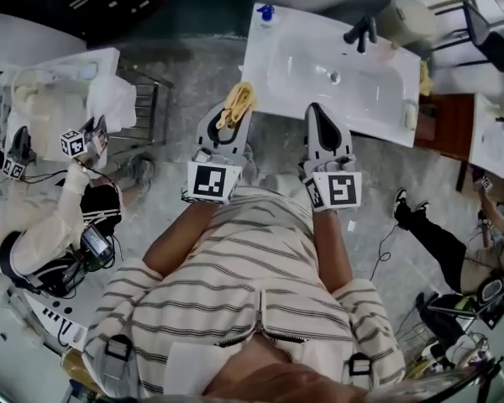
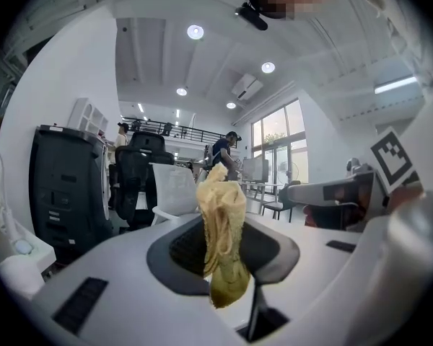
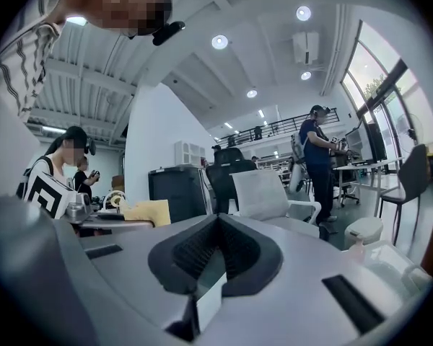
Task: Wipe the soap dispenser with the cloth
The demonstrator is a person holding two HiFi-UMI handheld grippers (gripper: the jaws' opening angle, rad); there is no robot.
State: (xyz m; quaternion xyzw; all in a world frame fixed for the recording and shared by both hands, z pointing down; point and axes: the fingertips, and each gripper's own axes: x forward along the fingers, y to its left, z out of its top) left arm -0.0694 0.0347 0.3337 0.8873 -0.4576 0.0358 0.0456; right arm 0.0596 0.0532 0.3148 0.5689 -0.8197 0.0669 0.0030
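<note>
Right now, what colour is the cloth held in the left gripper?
The cloth is pale yellow, clearest in the left gripper view.

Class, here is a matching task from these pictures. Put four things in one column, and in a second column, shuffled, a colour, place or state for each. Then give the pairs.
Things:
1. cloth
2. right gripper
3. tap
4. basin

Descriptions:
A. white, in front of both grippers
B. shut, with nothing in it
C. yellow, pinched in the left gripper
D. black, at the basin's far edge

Pairs: 1-C, 2-B, 3-D, 4-A
</note>
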